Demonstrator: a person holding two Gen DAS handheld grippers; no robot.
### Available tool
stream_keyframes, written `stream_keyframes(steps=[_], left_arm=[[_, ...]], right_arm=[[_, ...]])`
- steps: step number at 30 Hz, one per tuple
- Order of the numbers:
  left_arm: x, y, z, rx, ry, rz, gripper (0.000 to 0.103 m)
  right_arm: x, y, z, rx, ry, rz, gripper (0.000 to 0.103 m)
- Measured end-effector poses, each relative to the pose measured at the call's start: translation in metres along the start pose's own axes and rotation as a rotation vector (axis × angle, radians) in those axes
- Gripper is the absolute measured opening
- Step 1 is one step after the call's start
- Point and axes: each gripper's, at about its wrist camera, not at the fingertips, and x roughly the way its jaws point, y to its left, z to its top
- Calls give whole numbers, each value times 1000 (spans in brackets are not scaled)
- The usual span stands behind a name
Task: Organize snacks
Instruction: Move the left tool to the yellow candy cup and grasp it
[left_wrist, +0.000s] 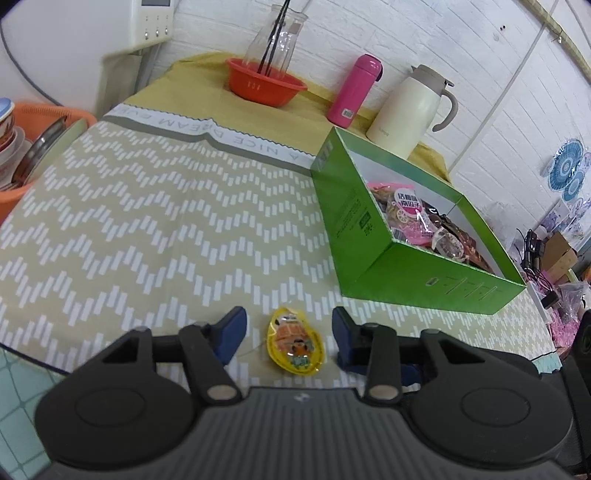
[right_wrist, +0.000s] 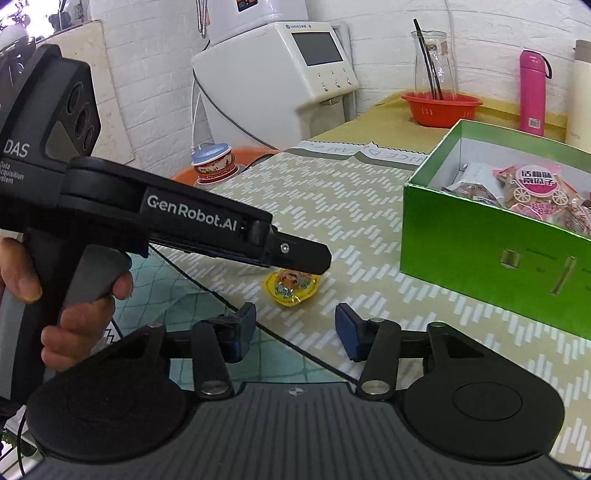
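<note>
Two close wrist views sharing yellow snack (left_wrist: 296, 341).

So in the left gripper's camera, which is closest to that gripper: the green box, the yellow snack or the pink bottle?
1. Yellow snack packet, between the left gripper fingers, untouched.
2. Green box, right of it.
3. Pink bottle, far back by the wall.

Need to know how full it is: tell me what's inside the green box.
The green box holds snack packets, a pink one on top. Whatever lies under them or behind the near wall is hidden.

Looks like a home kitchen corner: water dispenser (right_wrist: 280, 74), stacked bowls (left_wrist: 9, 144), thermos jug (left_wrist: 413, 110) at the bench's far edge.
</note>
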Motion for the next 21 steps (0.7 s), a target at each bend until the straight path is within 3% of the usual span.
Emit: stream_keyframes(steps=[5,9,14,21], left_arm=[[4,1,0,7,15,-20,25],[7,2,-1,13,23,-16,12],[5,-3,-3,25,17,2,11],[-7,-21,-4,47,3,-4,11]], right_arm=[[7,2,5,7,-8,2,73],[11,1,5,8,-15,-14,64],[9,6,5,-31,-18,-42,57],[-9,3,4,-23,-50,-44,55]])
